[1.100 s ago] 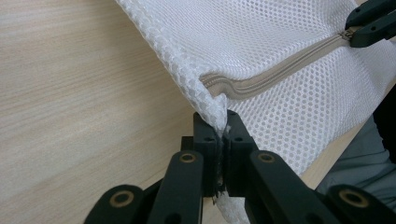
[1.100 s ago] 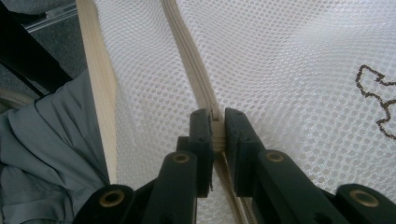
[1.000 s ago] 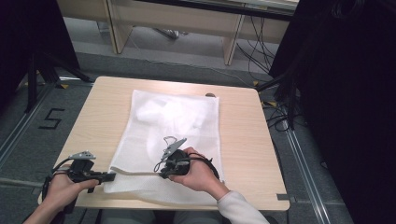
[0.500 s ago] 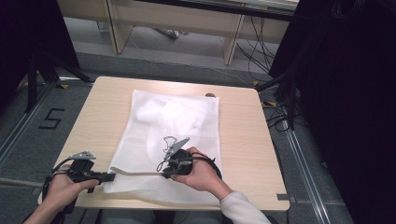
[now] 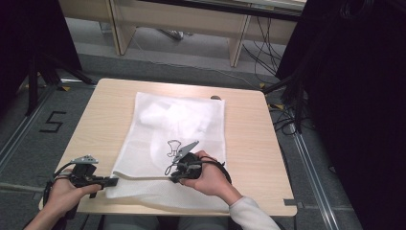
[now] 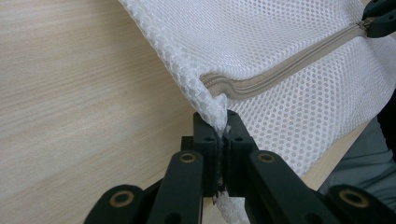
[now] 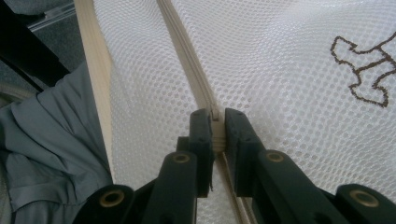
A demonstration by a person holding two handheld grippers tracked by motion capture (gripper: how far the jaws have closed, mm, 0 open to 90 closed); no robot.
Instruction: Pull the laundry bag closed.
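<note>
A white mesh laundry bag point(image 5: 174, 143) is spread flat on the light wooden table point(image 5: 249, 143), its near edge lying close to the table's front edge. A beige zipper point(image 6: 280, 70) is seen running along the bag's near end, and a small brown outline figure point(image 7: 366, 70) is printed on the mesh.

The left hand-held gripper point(image 5: 111, 181) is held at the bag's near left corner. In the left gripper view its jaws are seen pressed together on the mesh corner point(image 6: 215, 114), just where the zipper ends, with a strip of fabric pinched between the pads.

The right hand-held gripper point(image 5: 176, 176) is placed farther along the same edge, near the middle of the bag. In the right gripper view its jaws are clamped on the zipper pull point(image 7: 215, 119), which is gripped between the two pads. The zipper tape is seen stretched straight between the two hand-held grippers.

A grey garment point(image 7: 51, 140) is visible past the table's edge.
</note>
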